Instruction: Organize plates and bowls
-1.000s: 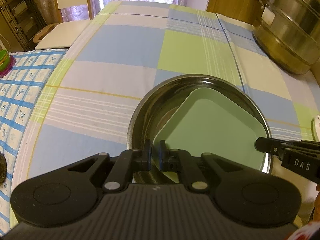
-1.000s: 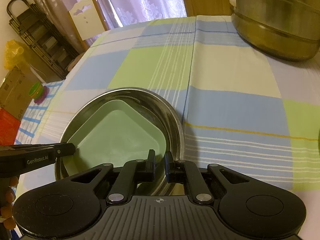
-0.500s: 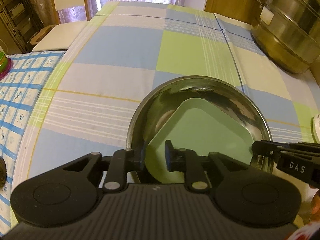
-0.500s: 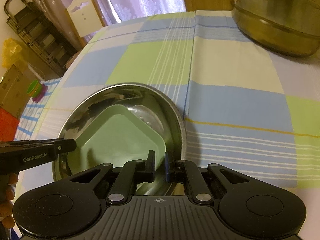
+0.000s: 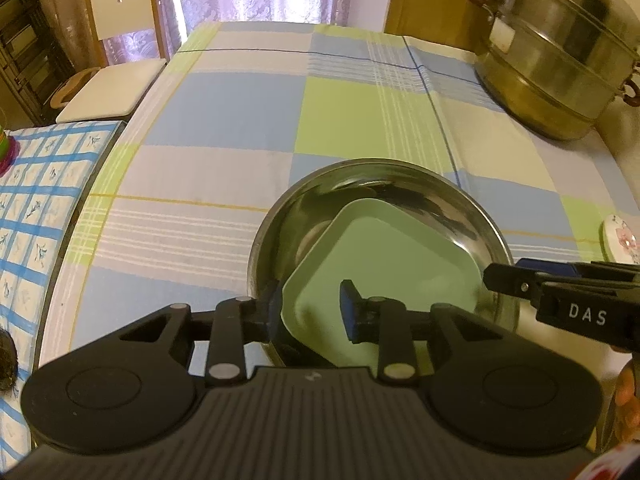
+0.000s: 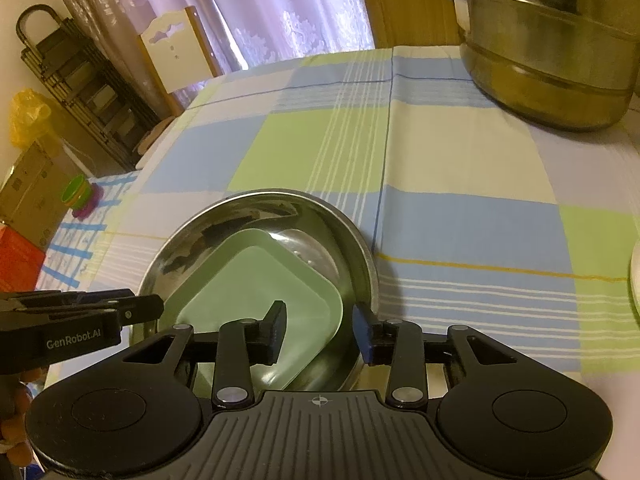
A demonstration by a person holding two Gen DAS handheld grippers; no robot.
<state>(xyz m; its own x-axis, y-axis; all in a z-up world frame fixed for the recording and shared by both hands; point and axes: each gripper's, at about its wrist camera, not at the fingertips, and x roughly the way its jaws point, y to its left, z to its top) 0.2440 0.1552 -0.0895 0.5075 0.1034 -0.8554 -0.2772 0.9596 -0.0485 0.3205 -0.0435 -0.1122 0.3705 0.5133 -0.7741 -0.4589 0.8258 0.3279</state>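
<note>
A steel bowl (image 5: 404, 176) rests on the checked tablecloth with a pale green square plate (image 5: 384, 272) lying tilted inside it. My left gripper (image 5: 310, 312) straddles the bowl's near-left rim and a corner of the plate. Its jaws are opening and the pads stand off both. In the right wrist view the bowl (image 6: 260, 200) and plate (image 6: 256, 296) sit just ahead. My right gripper (image 6: 320, 330) spans the near-right rim, one finger over the plate and one outside the bowl. Its jaws are opening too, with no pad pressing. Each gripper shows in the other's view, the right gripper (image 5: 560, 296) and the left gripper (image 6: 80, 312).
A large steel steamer pot (image 5: 560, 60) stands at the table's far right. A white floral dish (image 5: 622, 240) peeks in at the right edge. A chair (image 5: 120, 40) and a blue-patterned side table (image 5: 40, 200) lie to the left, with coloured cups (image 6: 80, 196).
Both grippers were shut on the bowl's near rim; their jaws have spread, left first, then right. The green plate has slid toward the near side of the bowl.
</note>
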